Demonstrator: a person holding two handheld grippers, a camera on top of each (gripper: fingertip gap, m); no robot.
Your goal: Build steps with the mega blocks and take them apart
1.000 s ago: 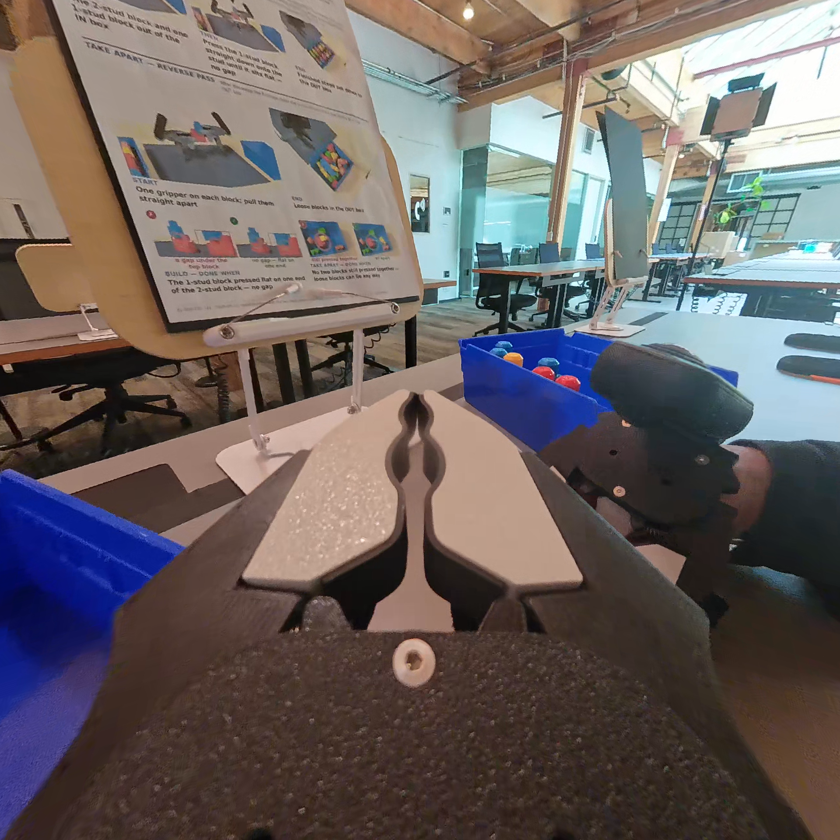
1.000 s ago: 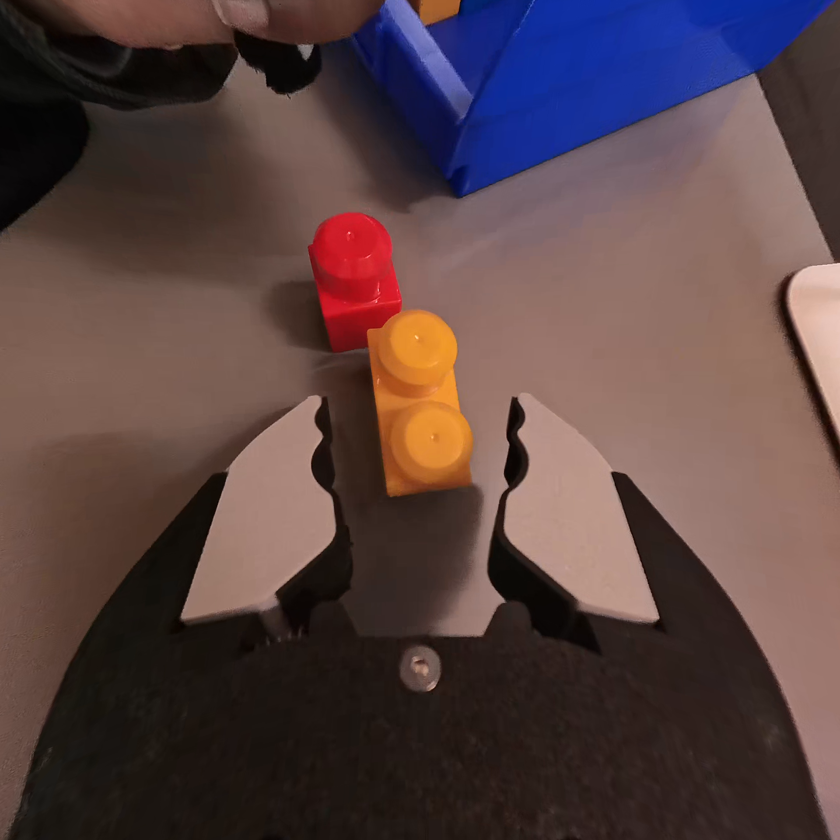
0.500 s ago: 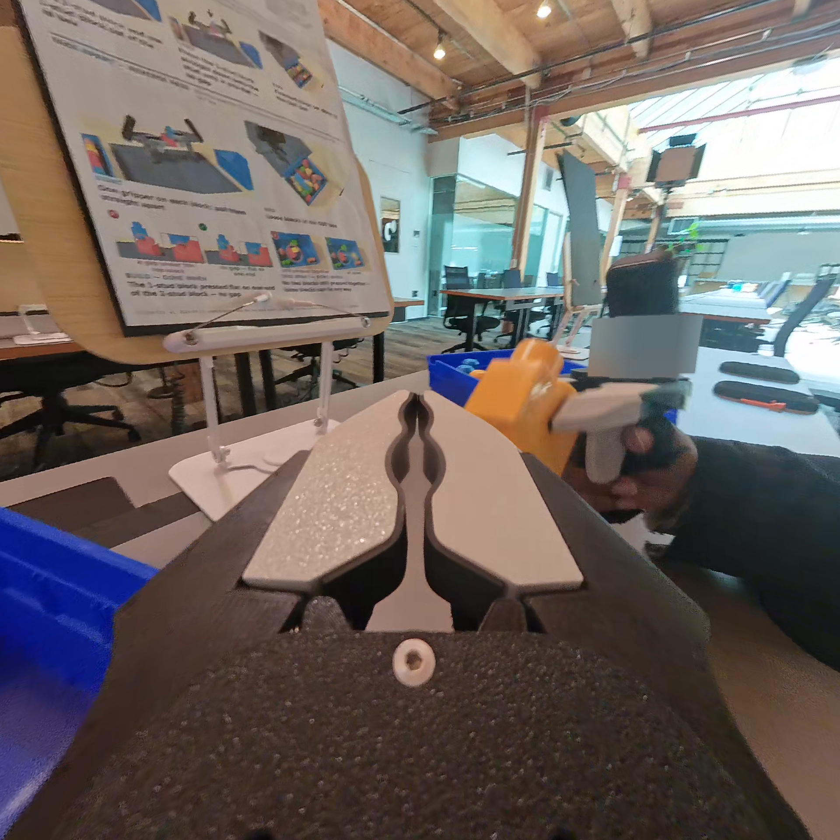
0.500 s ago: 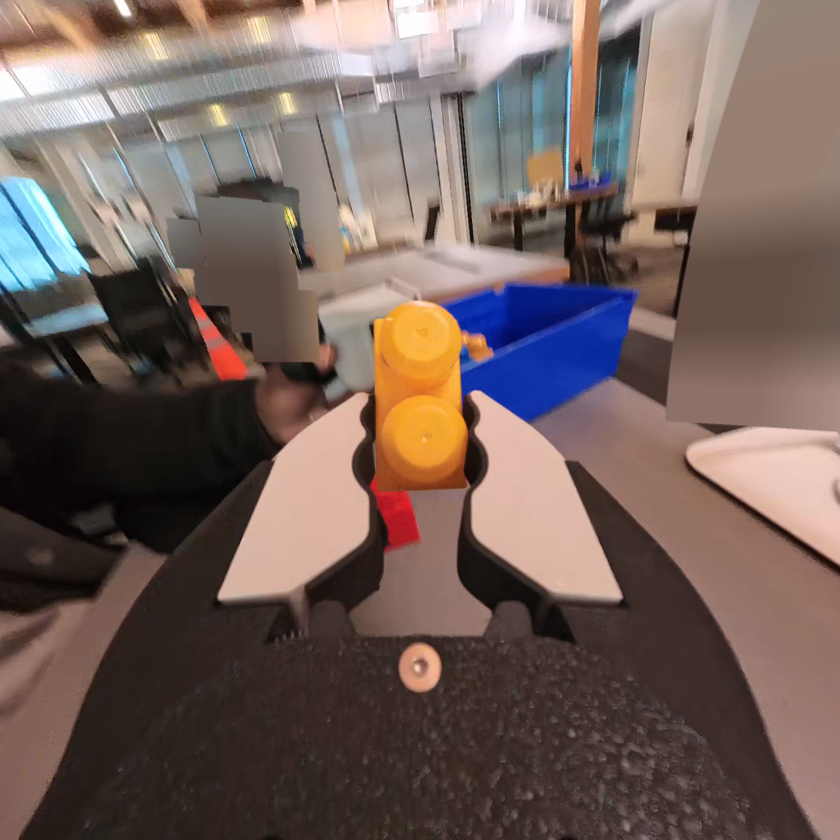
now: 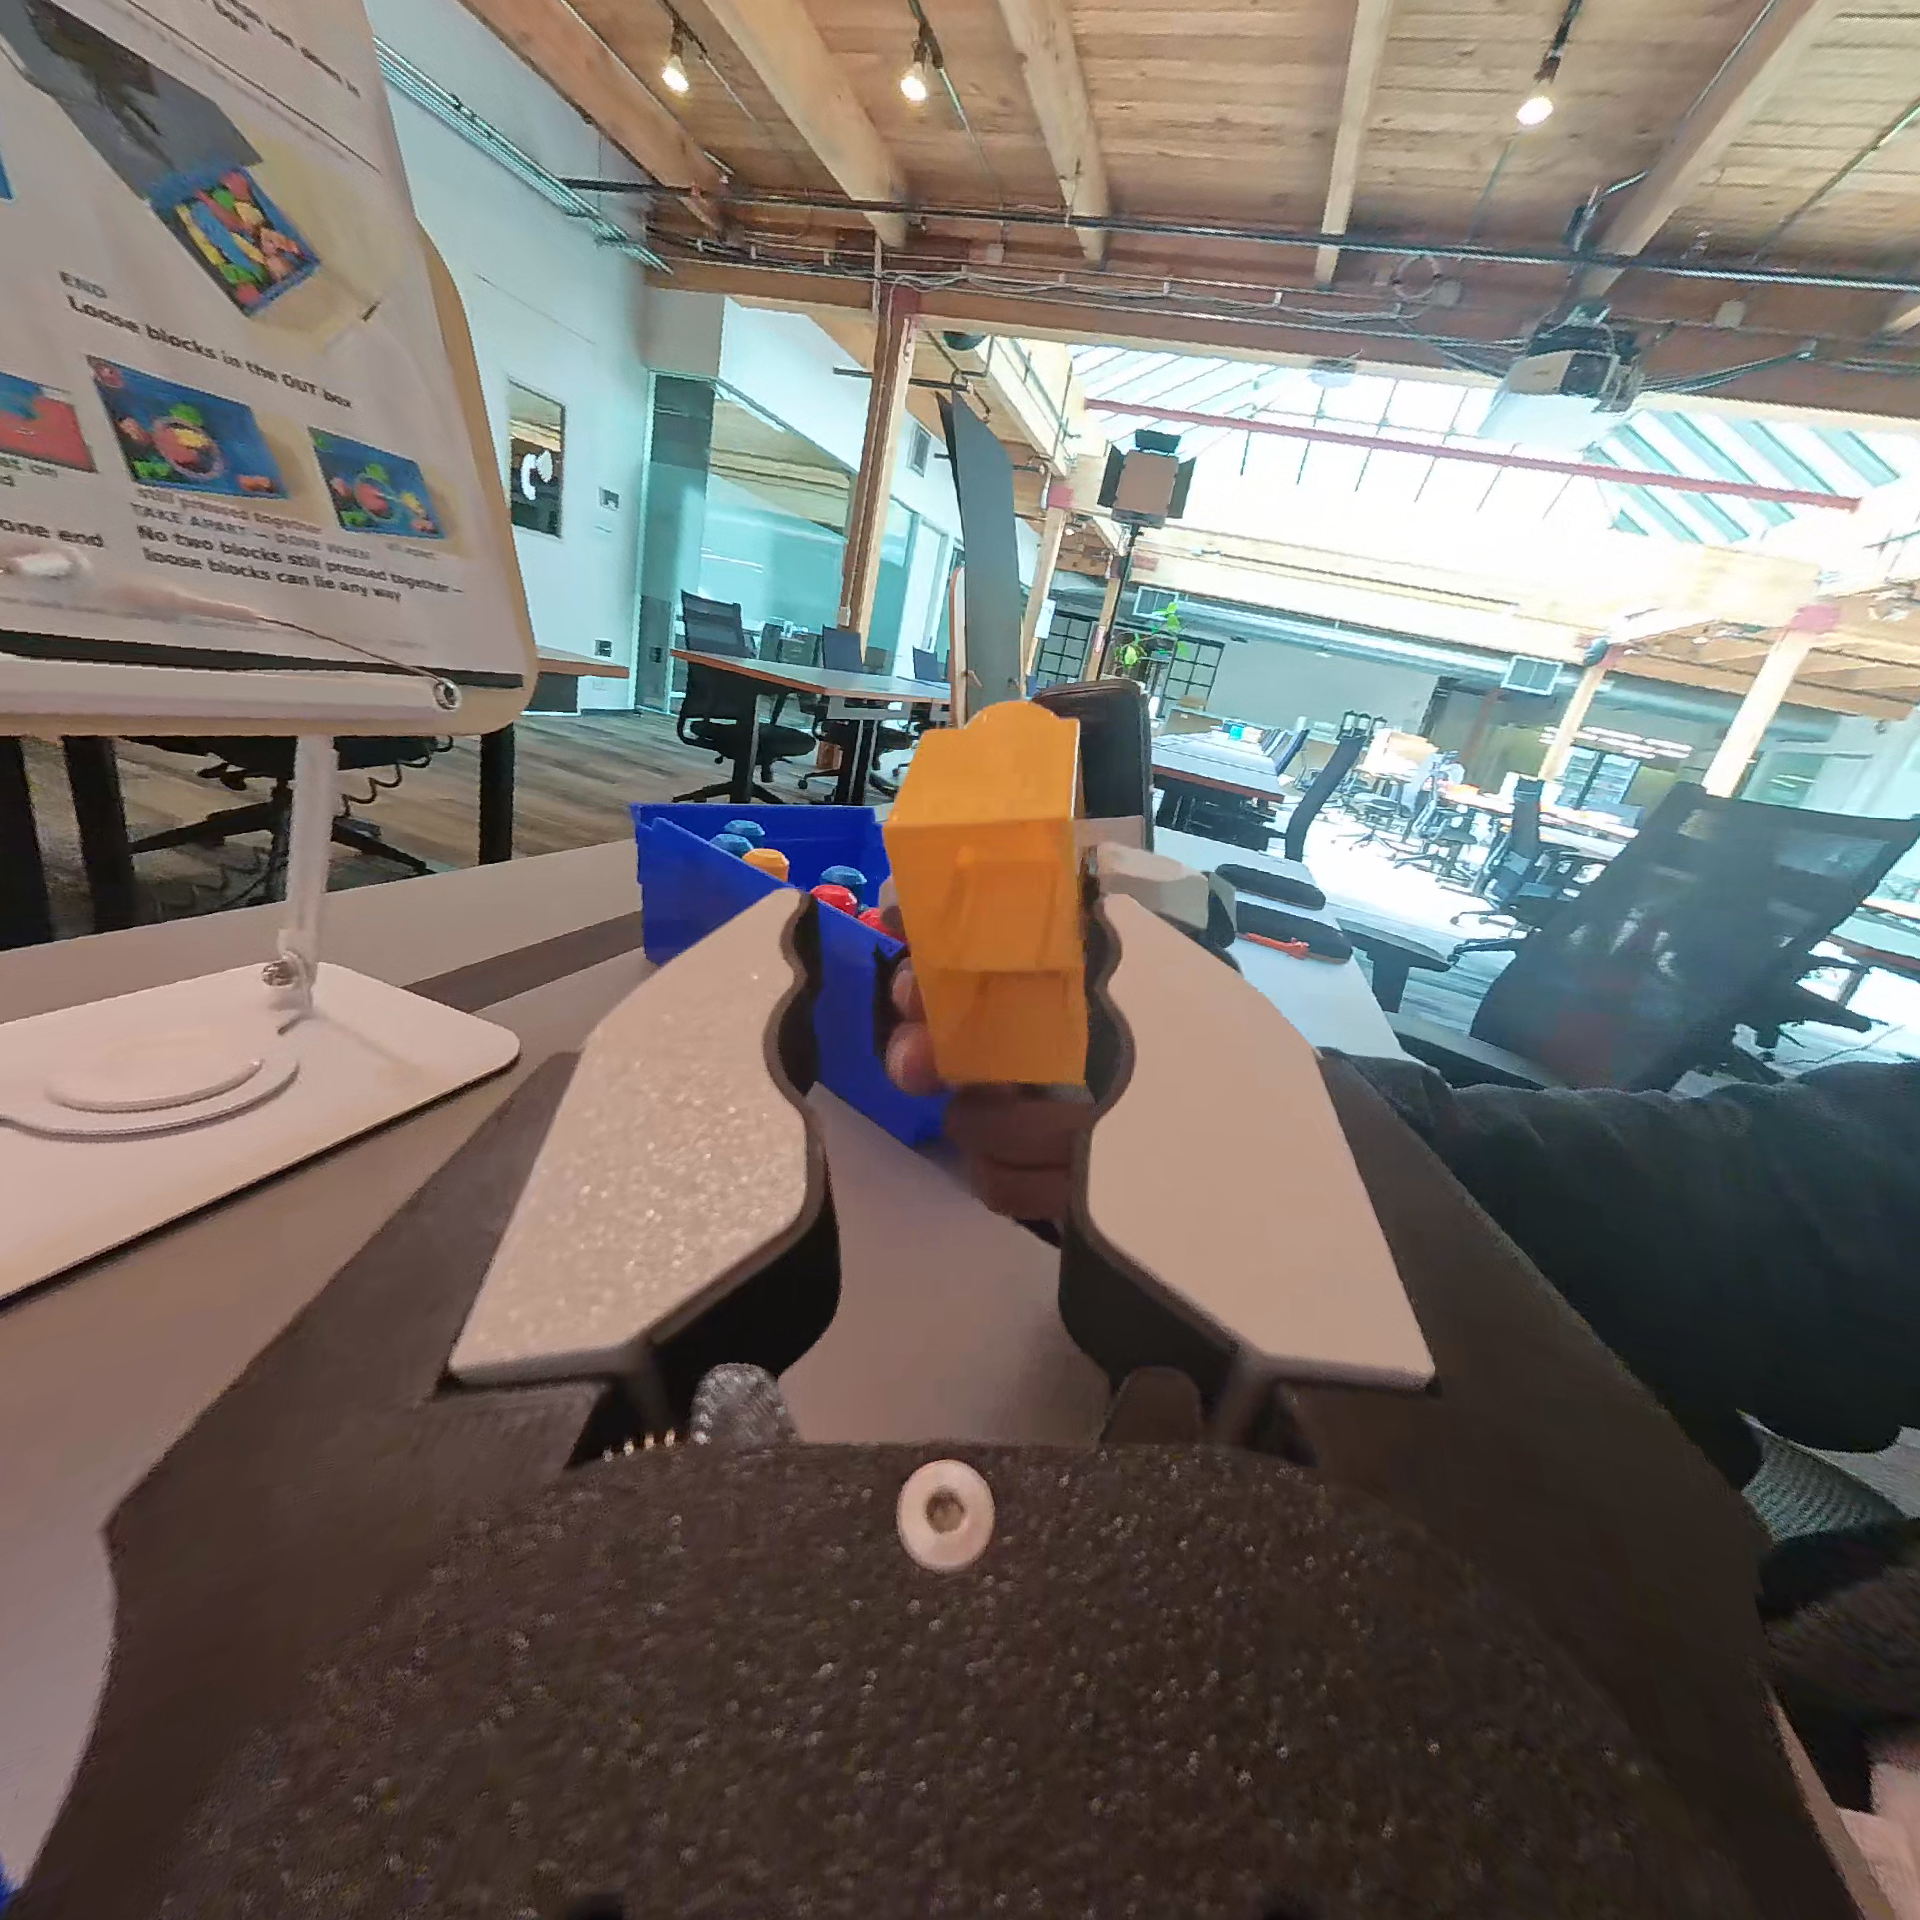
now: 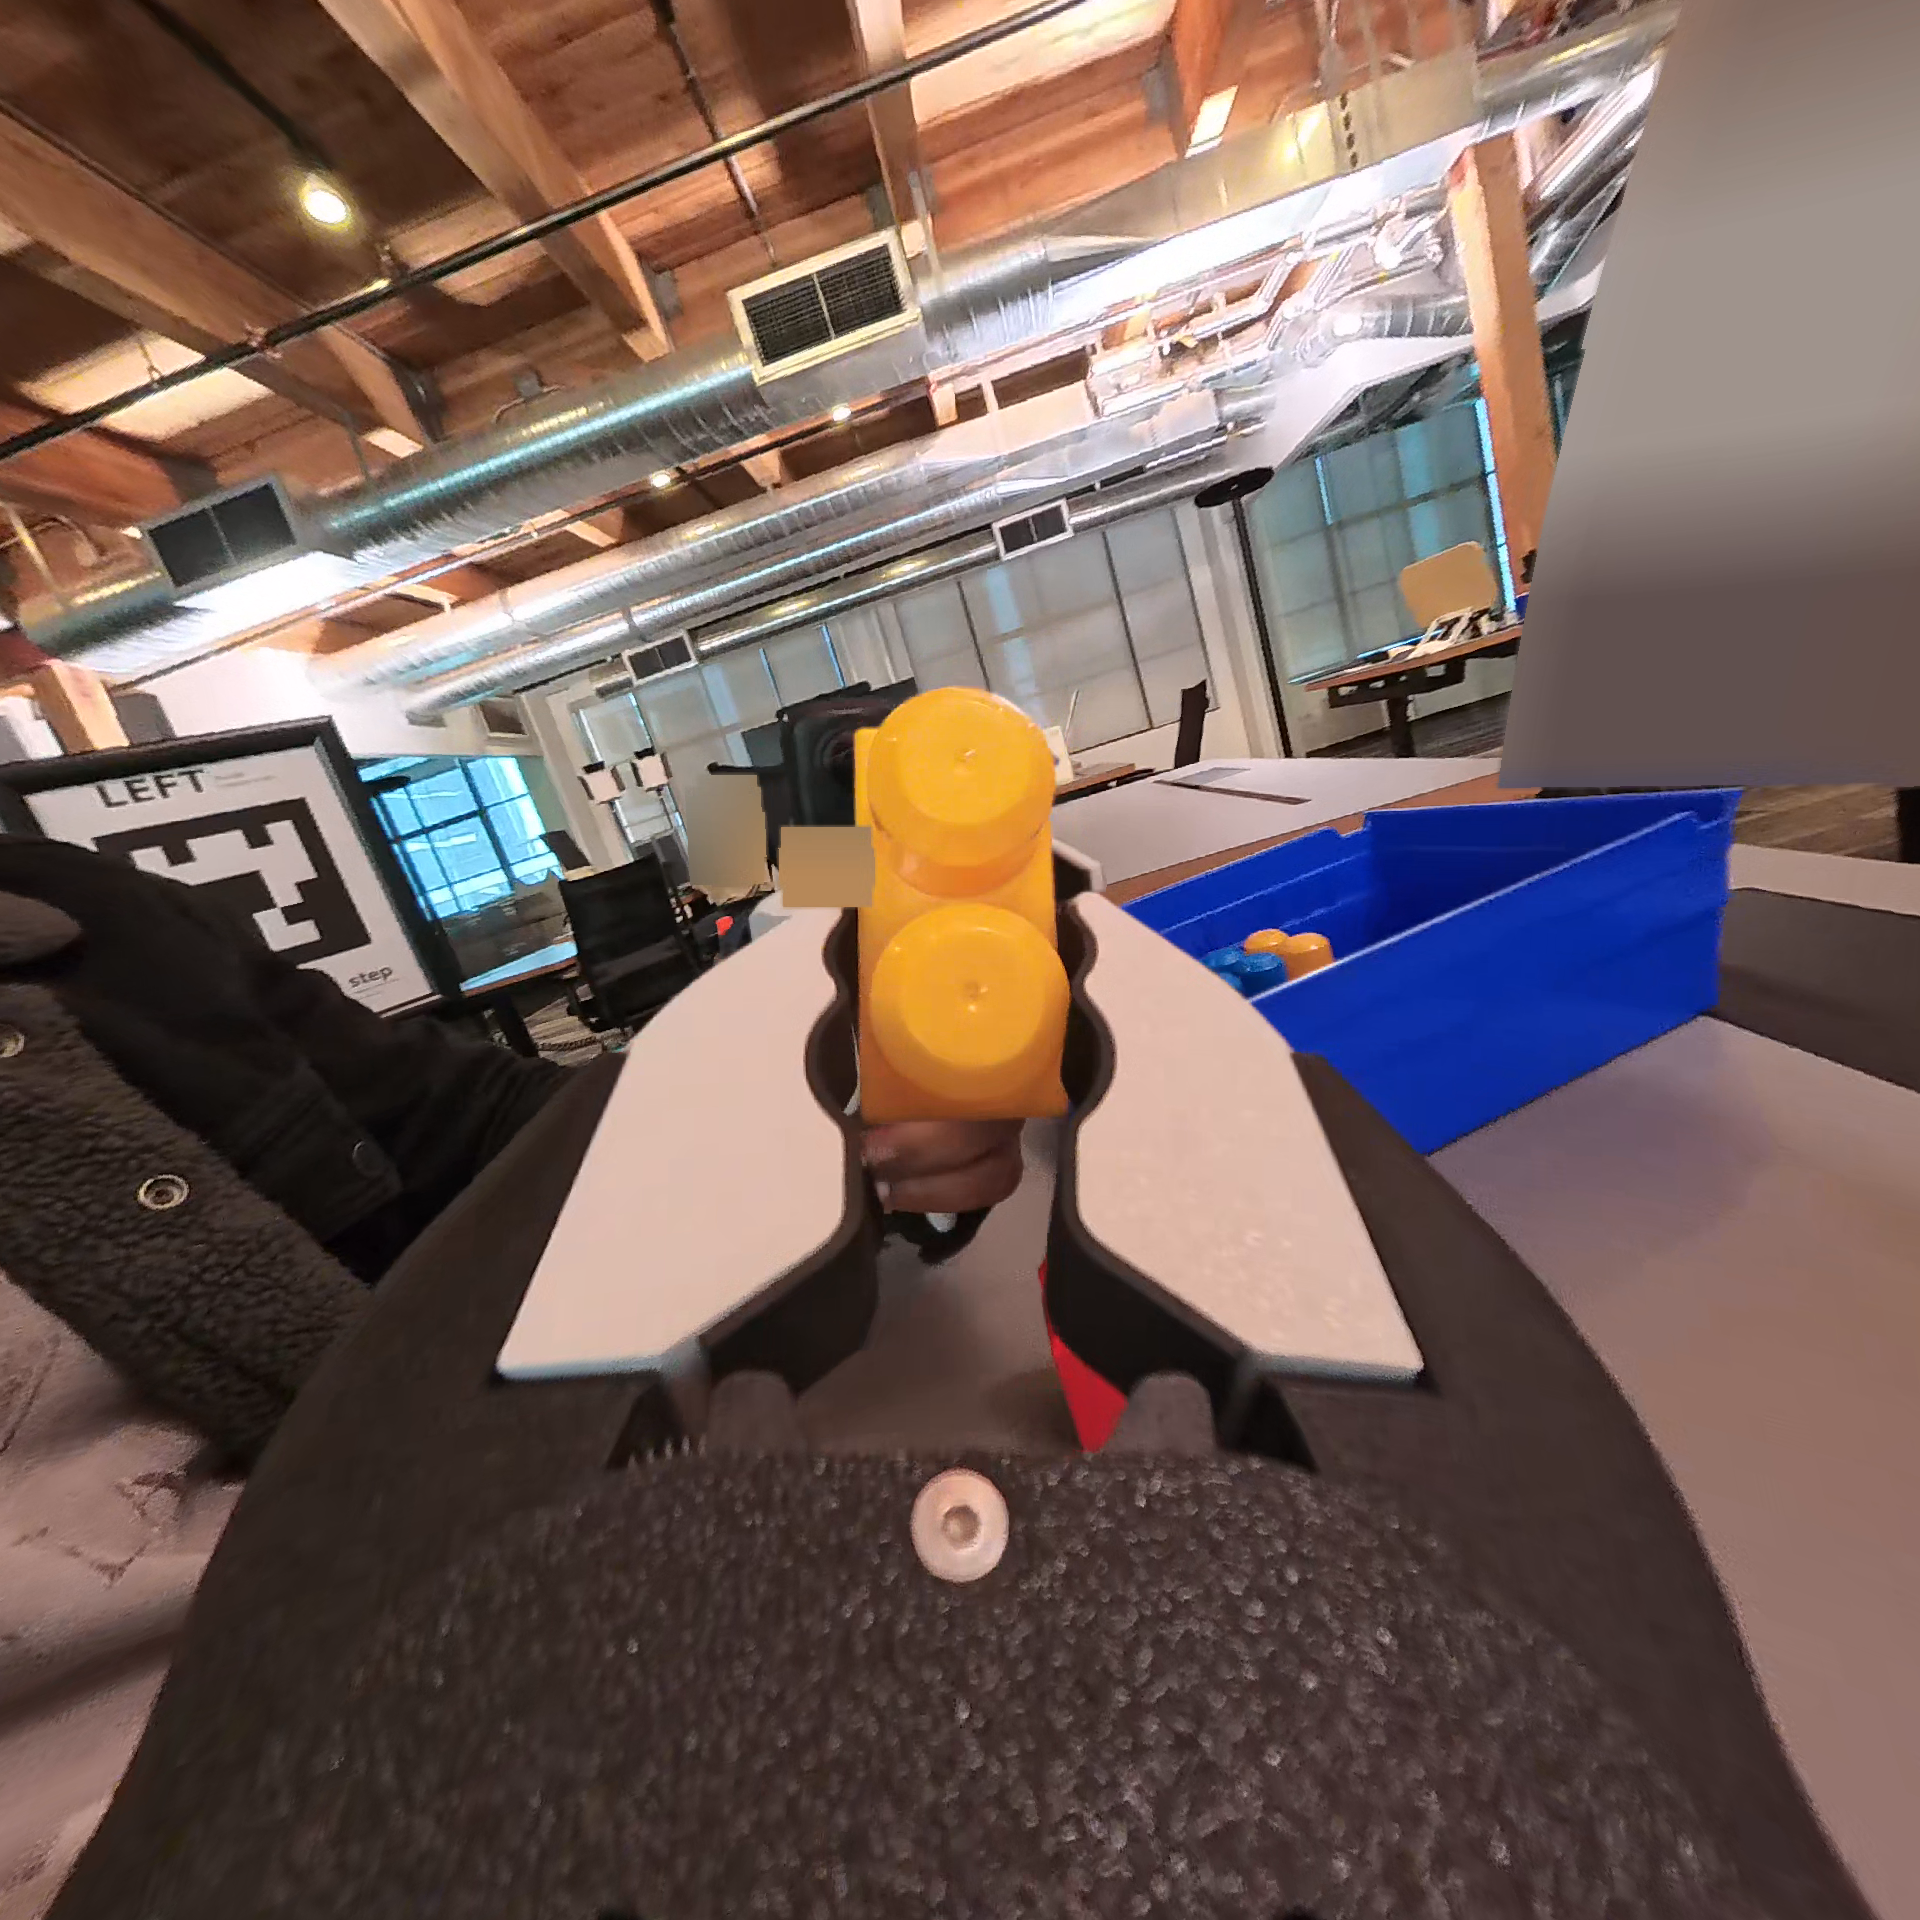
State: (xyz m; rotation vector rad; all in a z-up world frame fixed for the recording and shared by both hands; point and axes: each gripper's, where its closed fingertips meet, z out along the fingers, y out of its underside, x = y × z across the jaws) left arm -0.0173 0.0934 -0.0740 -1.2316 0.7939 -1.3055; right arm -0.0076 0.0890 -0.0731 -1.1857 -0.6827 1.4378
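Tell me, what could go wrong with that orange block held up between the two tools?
The orange block is lifted off the table, pinched only by the right gripper. The left gripper is open around it, one of its fingers against the block's side. If the handover is mistimed, the block could slip and drop. A sideways nudge might also twist it out of grip. A red block sits below; a falling block could knock it.
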